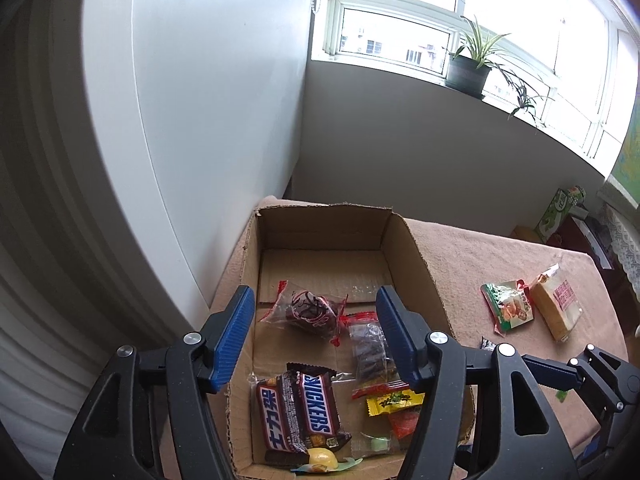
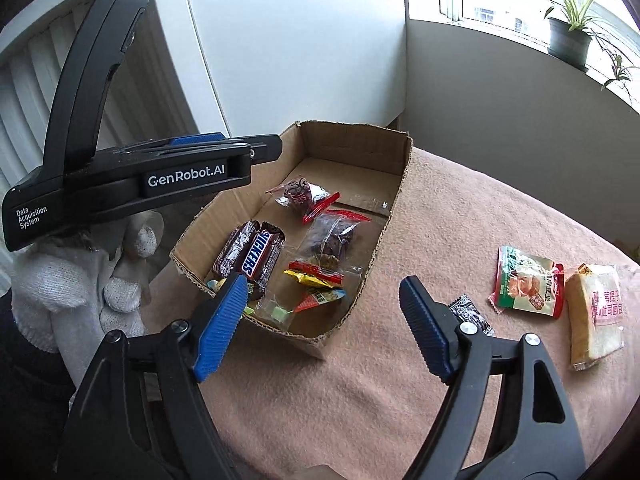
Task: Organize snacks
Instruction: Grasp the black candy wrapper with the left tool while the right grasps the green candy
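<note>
Left wrist view: the left gripper [image 1: 316,336] hangs over the box [image 1: 416,240], jaws wide and empty — inside lie a Snickers [image 1: 298,412], a dark candy [image 1: 310,310] and small sweets. Right of the box, a green packet [image 1: 509,307] and a bread pack [image 1: 558,300] rest on the cloth.

Right wrist view: the right gripper [image 2: 324,322] gapes wide, holding nothing, at the box's [image 2: 352,132] near corner — a black sachet [image 2: 470,314] sits just right of it.
</note>
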The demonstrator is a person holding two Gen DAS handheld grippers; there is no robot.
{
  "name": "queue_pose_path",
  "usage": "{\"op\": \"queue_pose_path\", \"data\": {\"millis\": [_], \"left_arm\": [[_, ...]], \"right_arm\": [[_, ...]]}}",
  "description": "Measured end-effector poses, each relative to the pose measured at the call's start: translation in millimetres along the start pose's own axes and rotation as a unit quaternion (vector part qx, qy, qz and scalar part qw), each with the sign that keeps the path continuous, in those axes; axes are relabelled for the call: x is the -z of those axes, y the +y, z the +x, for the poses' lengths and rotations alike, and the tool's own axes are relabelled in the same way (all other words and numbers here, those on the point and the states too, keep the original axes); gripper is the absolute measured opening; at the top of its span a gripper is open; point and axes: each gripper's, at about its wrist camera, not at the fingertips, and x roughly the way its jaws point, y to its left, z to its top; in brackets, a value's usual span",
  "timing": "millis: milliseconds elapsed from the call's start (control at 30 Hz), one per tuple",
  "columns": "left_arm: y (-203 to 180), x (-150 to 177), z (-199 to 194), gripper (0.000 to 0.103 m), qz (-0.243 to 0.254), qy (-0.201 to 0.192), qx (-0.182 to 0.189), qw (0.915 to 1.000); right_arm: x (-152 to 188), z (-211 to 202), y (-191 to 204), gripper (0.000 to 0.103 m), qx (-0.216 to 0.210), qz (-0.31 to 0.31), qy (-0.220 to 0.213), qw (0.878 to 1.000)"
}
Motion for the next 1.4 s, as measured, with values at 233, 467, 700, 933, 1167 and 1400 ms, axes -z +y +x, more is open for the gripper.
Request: {"op": "queue_pose_path", "data": {"millis": [233, 467, 700, 933, 1167, 1400], "left_arm": [[-22.4, 11.6, -24.0, 0.063, 0.018, -0.002, 0.032, 0.9993], [-69.3, 30.5, -43.3, 0.063, 0.052, 0.001, 0.075, 0.9958], [-125.8, 54.9, -40.1, 0.063, 0.080, 0.037, 0.119, 0.9890], [-166.7, 74.5, -11.4, 0.063, 0.077, 0.085, 0.133, 0.9844], [-181.0, 86.3, 25.7, 0.063, 0.058, 0.118, 0.117, 0.9844], [-174.8, 79.0, 53.9, 0.063, 0.031, 0.135, 0.092, 0.9861]], "right_arm": [[37.0, -48.4, -49.8, 0.081, 0.026, 0.041, -0.005, 0.999], [93.0, -83.5, -121.9, 0.081, 0.073, 0.117, 0.003, 0.990], [152.1, -111.9, -180.1, 0.081, 0.068, 0.213, 0.006, 0.975], [172.6, -96.5, -197.0, 0.081, 0.035, 0.241, 0.023, 0.970], [165.5, -68.1, -186.5, 0.071, 0.024, 0.229, 0.042, 0.972], [151.6, -49.2, -191.2, 0.067, 0.021, 0.233, 0.049, 0.971]]}}
